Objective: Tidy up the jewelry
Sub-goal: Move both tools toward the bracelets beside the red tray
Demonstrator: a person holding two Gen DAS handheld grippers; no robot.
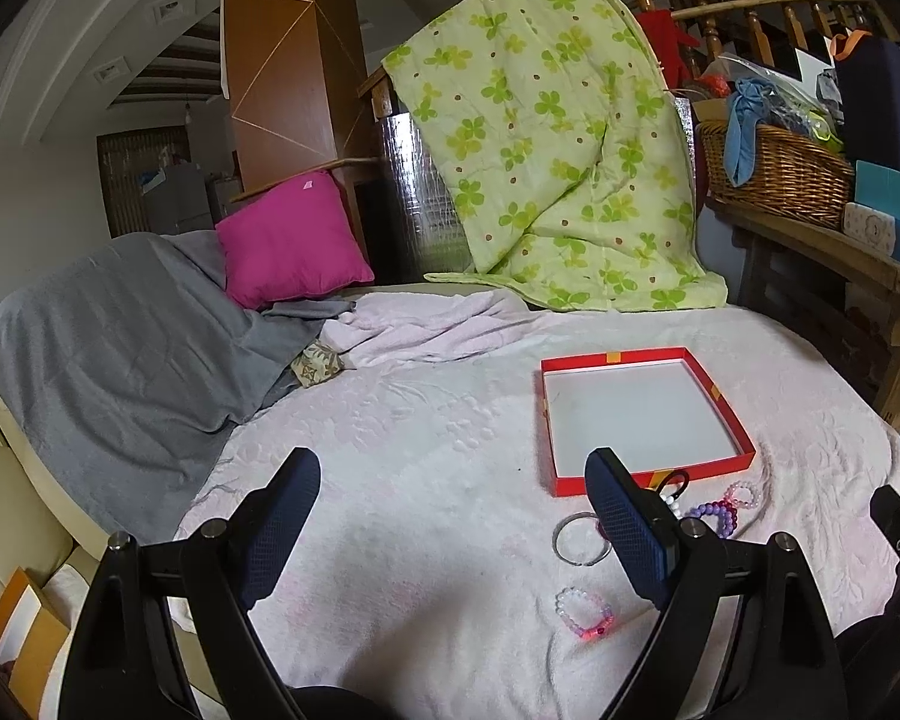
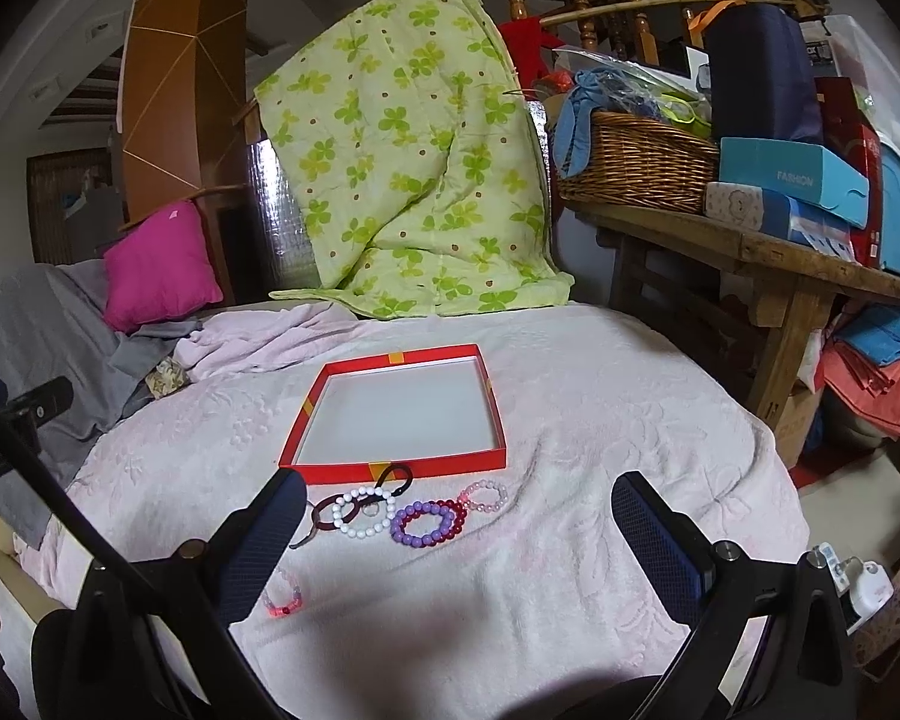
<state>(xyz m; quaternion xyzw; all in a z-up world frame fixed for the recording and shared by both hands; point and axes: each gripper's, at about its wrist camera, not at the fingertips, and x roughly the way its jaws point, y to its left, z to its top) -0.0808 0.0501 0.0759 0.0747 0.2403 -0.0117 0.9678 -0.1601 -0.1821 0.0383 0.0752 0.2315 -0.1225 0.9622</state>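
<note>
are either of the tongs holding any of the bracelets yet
No. Both the left tongs and right tongs are open and empty; the bracelets lie on the blanket.

Green clover quilt (image 2: 408, 150) over railing, magenta cushion (image 2: 159, 267), grey blanket (image 1: 120, 348) — wicker basket (image 2: 636, 165), blue boxes (image 2: 792, 180)

Left hand-held gripper (image 1: 456, 516): jaws spread wide, nothing between them, above pale pink bedspread (image 1: 426, 420). Red shallow box (image 1: 642, 402), white inside, empty, on bedspread. Near its front edge: silver bangle (image 1: 579, 540), purple bead bracelet (image 1: 717, 516), pale pink bead bracelet (image 1: 744, 493). Nearer the camera: pink-and-white bead bracelet (image 1: 585, 612). Behind: magenta cushion (image 1: 291, 240), green clover quilt (image 1: 564, 138), wicker basket (image 1: 774, 171).
</note>
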